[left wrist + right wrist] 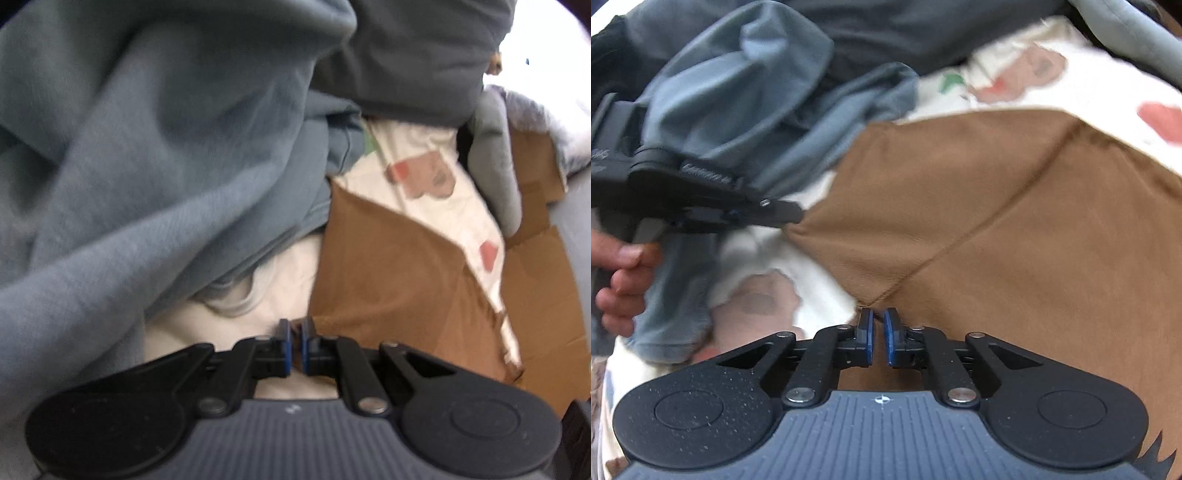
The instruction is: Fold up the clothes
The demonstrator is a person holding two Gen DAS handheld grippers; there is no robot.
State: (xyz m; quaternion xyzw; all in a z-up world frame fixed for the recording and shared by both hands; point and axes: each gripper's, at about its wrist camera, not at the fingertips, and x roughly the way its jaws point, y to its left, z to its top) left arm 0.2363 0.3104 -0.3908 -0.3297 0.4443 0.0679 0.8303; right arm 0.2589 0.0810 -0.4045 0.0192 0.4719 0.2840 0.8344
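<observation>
brown garment | corner pinched in left claw | edge nipped by near-closed right claw

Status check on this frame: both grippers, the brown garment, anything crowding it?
Left gripper shut at brown garment corner. Right gripper nearly shut at its seam edge. Blue-grey sweatshirt heaped alongside.

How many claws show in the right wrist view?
2. The right claw sits bottom centre over the brown garment. The left claw reaches in from the left edge, tip at that garment's corner.
</observation>
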